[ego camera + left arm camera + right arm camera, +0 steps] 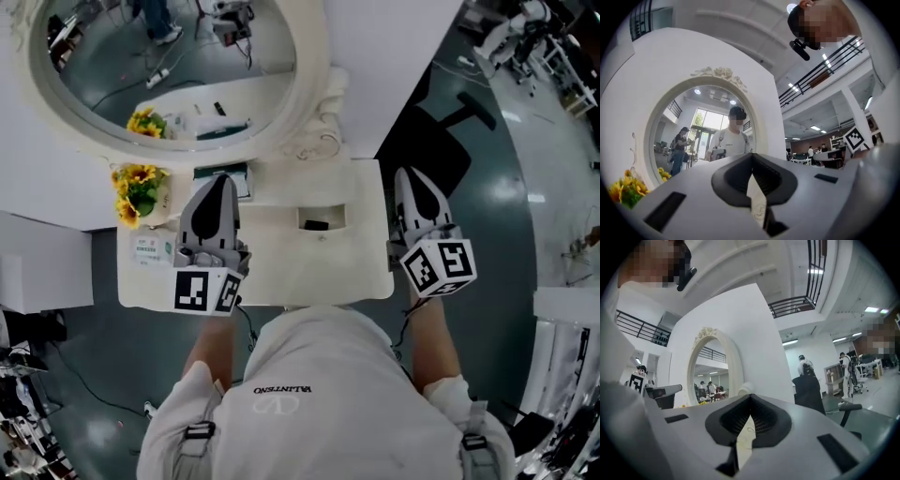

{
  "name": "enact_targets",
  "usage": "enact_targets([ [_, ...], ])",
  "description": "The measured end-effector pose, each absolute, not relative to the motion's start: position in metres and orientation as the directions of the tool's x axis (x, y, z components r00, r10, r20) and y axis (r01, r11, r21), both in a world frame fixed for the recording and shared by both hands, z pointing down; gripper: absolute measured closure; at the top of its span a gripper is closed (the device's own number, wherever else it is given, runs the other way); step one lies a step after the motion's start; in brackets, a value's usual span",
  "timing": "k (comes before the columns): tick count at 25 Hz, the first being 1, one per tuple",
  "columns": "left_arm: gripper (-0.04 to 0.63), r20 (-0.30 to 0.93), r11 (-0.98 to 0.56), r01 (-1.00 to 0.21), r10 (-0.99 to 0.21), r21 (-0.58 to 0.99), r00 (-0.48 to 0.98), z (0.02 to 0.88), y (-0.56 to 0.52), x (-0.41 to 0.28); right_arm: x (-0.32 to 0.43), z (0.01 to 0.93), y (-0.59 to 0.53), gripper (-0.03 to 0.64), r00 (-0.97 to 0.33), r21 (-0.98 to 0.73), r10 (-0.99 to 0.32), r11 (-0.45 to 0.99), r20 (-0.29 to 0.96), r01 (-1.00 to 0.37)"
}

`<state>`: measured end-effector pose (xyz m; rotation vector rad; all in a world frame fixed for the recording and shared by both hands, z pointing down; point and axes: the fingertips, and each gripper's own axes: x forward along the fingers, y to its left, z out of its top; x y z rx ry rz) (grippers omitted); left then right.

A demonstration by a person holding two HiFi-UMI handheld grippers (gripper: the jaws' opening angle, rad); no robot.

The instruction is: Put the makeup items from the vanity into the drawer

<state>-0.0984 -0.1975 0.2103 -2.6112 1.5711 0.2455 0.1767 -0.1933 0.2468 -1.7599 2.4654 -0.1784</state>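
Cream vanity (281, 272) top lies below the person, with an oval mirror (314, 89) standing at its back and sunflowers (139, 190) at the back left corner. Both grippers are held above the top, pointing toward the mirror. The left gripper (222, 180) hangs over the left half, its jaws pressed together with nothing between them; its own view shows the tips meeting in front of the mirror. The right gripper (410, 174) is at the right edge of the top, and its jaws too are closed tip to tip and empty. Of the makeup items, a white packet (150, 251) with green print lies on the top at the front left, just left of the left gripper. A teal-edged box (225, 172) sits by the mirror's foot, partly hidden behind that gripper's jaws. A small rectangular recess (322, 218) in the middle of the top holds something dark, too small to tell what. A black chair (441, 141) stands on the grey floor (506, 187) to the right of the vanity.
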Motion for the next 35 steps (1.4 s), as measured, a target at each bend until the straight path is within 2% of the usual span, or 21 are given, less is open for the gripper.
enact_targets([
  [6,0.592,-0.263,-0.435,-0.896,-0.858,-0.086,0.441,0.165,-0.189,-0.116,0.204,0.207,-0.173,0.606,-0.252,-0.135,-0.964,0.262,-0.083,-0.956],
  [10,0.592,-0.293,-0.426,-0.900,-0.852,-0.091,0.433,0.154,-0.183,-0.124,0.213,0.203,-0.163,0.606,-0.220,-0.149,-0.971,0.232,-0.091,-0.961],
  [35,0.592,-0.225,-0.424,-0.905,-0.879,-0.033,0.420,0.180,-0.181,-0.133,0.196,0.202,-0.161,0.607,-0.245,-0.146,-0.965,0.257,-0.095,-0.955],
])
